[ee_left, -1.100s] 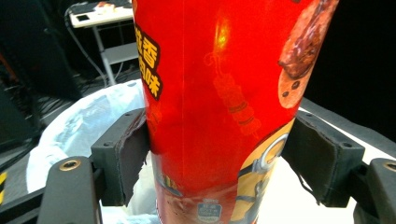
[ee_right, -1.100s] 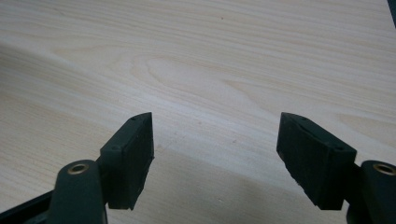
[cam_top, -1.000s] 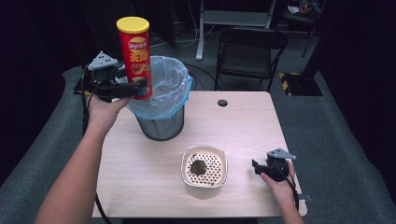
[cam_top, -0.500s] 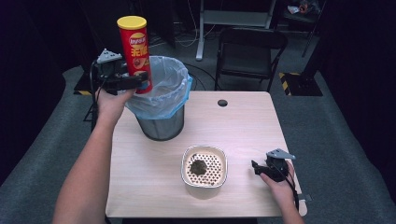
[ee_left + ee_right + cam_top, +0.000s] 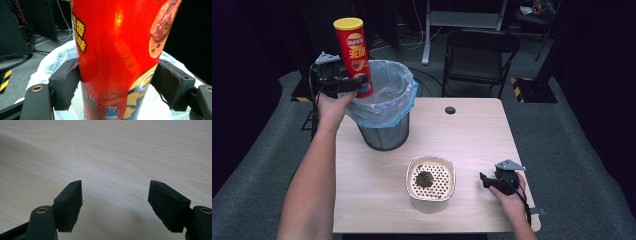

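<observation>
**Chip can held over the bin**

Jaws pinch the red chip can (image 5: 117, 57) upright in the left gripper (image 5: 343, 84), above the lined waste bin (image 5: 384, 107). The right gripper (image 5: 492, 181) rests on the table (image 5: 472, 130), jaws spread, empty.

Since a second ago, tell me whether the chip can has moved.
Yes. The chip can, clamped in the left gripper, has shifted slightly right, toward the bin, and now stands over the bin's near-left rim.
</observation>
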`<state>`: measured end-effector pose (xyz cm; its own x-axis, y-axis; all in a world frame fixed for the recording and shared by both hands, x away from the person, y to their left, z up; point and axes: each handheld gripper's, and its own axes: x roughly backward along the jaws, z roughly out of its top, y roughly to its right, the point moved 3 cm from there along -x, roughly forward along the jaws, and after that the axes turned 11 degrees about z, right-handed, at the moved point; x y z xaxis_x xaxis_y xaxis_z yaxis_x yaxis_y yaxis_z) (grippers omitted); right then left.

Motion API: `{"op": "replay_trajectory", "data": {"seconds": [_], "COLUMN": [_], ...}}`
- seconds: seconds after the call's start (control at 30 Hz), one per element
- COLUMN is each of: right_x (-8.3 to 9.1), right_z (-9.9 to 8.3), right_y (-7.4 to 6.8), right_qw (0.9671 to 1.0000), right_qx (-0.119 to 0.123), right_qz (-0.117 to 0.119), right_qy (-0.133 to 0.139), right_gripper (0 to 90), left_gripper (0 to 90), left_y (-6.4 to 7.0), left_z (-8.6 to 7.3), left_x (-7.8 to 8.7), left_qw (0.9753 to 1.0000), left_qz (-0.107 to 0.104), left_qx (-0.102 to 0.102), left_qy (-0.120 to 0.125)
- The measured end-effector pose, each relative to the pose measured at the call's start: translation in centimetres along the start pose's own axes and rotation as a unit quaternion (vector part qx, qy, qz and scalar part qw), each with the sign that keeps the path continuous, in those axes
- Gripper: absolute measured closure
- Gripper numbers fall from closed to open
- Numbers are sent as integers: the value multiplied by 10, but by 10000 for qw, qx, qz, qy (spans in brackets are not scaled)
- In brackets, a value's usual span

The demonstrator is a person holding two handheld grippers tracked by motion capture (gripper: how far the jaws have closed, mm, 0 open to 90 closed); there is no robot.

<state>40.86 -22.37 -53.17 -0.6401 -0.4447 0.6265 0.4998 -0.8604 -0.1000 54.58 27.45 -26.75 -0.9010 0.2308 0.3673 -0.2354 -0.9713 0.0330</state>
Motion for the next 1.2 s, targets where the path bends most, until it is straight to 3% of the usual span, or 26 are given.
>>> {"op": "replay_trajectory", "data": {"seconds": [0.13,0.27,0.33,0.43,0.57,0.73,0.9,1.1,1.2], "right_x": [0,1,1,2,3,3,4,4,4], "right_z": [0,0,0,1,1,0,1,1,1], "right_y": [0,0,-1,0,0,2,1,2,2], "right_qw": [10000,10000,10000,10000,10000,10000,9999,9999,9999], "right_qx": [-1,-37,-66,-52,-81,-24,-98,-101,-108], "right_qz": [4,1,6,8,-5,-26,-51,-43,-41], "right_qy": [0,25,43,50,46,63,49,62,63], "right_gripper": [271,271,271,271,271,271,271,271,271], "left_gripper": [235,210,162,168,222,266,283,304,306], "left_y": [-1,-2,-1,1,4,10,16,18,18], "left_z": [-3,-7,-7,-6,-8,-15,-27,-52,-61], "left_x": [-6,-9,-7,1,14,36,62,86,90], "left_qw": [9997,9984,9982,9986,9991,9981,9956,9918,9904], "left_qz": [52,249,324,332,93,-171,-534,-720,-765], "left_qx": [-79,-192,-249,-298,-318,-506,-681,-900,-944], "left_qy": [-233,-470,-430,-267,-259,-301,-354,-556,-659]}}
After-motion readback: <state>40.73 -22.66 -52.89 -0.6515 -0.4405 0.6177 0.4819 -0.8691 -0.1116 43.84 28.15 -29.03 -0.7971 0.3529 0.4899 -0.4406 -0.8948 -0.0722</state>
